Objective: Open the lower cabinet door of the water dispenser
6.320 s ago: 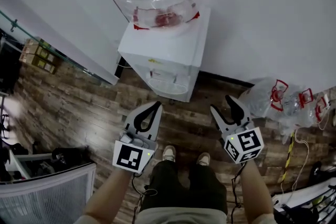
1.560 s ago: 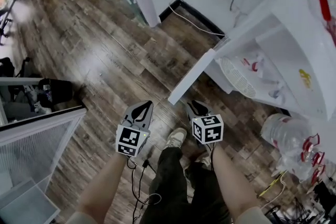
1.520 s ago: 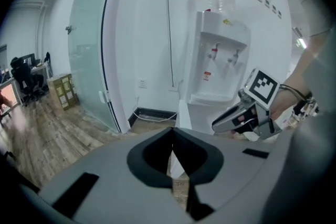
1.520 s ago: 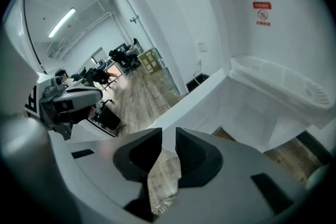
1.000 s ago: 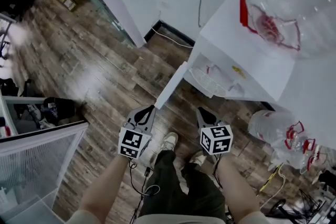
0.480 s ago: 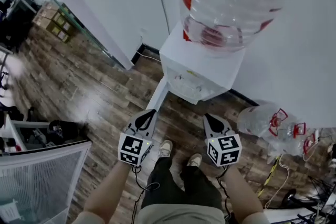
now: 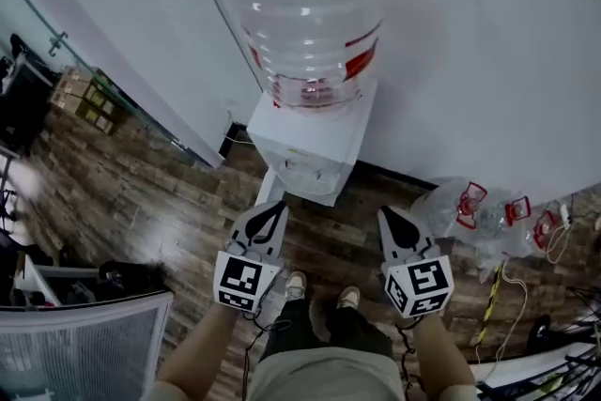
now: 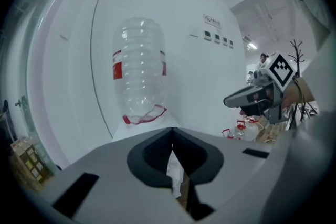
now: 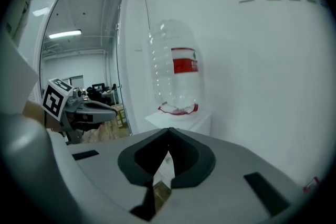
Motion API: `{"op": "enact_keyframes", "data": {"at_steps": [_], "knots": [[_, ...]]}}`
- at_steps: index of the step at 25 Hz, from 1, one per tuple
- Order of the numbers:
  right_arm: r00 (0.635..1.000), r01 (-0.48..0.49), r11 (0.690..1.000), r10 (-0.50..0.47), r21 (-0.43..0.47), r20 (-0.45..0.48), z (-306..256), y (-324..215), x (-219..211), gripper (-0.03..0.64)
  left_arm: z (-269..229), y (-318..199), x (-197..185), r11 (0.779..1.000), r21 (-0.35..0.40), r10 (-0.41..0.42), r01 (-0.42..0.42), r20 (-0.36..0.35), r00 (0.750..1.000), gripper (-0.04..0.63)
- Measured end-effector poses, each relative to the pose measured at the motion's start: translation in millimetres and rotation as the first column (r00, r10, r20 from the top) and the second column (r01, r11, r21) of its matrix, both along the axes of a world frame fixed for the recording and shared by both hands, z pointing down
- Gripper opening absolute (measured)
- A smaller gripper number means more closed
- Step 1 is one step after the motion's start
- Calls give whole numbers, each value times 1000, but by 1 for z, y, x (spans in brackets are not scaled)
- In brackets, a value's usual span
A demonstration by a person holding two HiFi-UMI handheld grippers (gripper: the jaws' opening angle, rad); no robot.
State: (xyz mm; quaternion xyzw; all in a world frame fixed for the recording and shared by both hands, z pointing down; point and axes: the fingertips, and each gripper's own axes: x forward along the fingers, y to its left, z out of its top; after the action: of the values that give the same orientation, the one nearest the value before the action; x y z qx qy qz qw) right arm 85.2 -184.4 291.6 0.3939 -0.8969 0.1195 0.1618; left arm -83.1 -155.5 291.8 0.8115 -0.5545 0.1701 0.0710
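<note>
The white water dispenser (image 7: 324,138) stands against the wall with a large clear bottle (image 7: 310,5) upside down on top. Its lower cabinet door (image 7: 267,187) hangs open toward me, showing as a narrow white edge at the dispenser's lower left. My left gripper (image 7: 273,209) and right gripper (image 7: 389,215) hover side by side in front of the dispenser, both shut and holding nothing. In the left gripper view the jaws (image 8: 172,132) meet below the bottle (image 8: 139,78), and the right gripper (image 8: 252,99) shows alongside. The right gripper view shows its own closed tips (image 9: 168,132) and the bottle (image 9: 178,73).
Several empty water bottles (image 7: 474,207) lie on the wooden floor to the dispenser's right, with cables (image 7: 493,296) near them. A glass partition and cardboard boxes (image 7: 80,99) are at the left, a mesh panel (image 7: 75,343) at the bottom left. My shoes (image 7: 299,283) are below the grippers.
Both grippers have risen and drawn back from the open door, staying shut. The view has lifted from the floor and cabinet to the whole dispenser and bottle. Six seconds ago the door was closed.
</note>
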Motion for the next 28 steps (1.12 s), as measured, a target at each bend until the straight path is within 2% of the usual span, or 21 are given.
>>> {"op": "enact_keyframes", "data": {"at_steps": [3,6,10,15,19,21,25,28], "knots": [[1000,-19,997,17,75,22,-46,7,16,6,-36,-1,22,998,38,46,-47,23,999,6],[999,-19,993,14,117,43,-82,20,28,6,-71,2,37,996,74,50,-54,54,997,6],[994,-26,991,12,131,105,-125,31,39,6,-121,3,56,986,144,82,-85,28,996,6],[995,-41,966,16,256,99,-184,46,51,6,-182,12,67,962,260,95,-85,-23,995,6],[990,-56,946,10,319,144,-227,61,59,6,-213,23,72,951,294,113,-92,-57,992,6],[988,-56,935,1,351,157,-246,68,61,6,-224,28,73,948,303,119,-101,-42,992,6],[983,-68,910,-10,409,186,-277,76,64,6,-242,35,74,934,335,116,-122,38,992,6],[983,-67,897,-15,436,182,-288,81,64,6,-251,42,75,930,344,122,-128,41,992,6]]}}
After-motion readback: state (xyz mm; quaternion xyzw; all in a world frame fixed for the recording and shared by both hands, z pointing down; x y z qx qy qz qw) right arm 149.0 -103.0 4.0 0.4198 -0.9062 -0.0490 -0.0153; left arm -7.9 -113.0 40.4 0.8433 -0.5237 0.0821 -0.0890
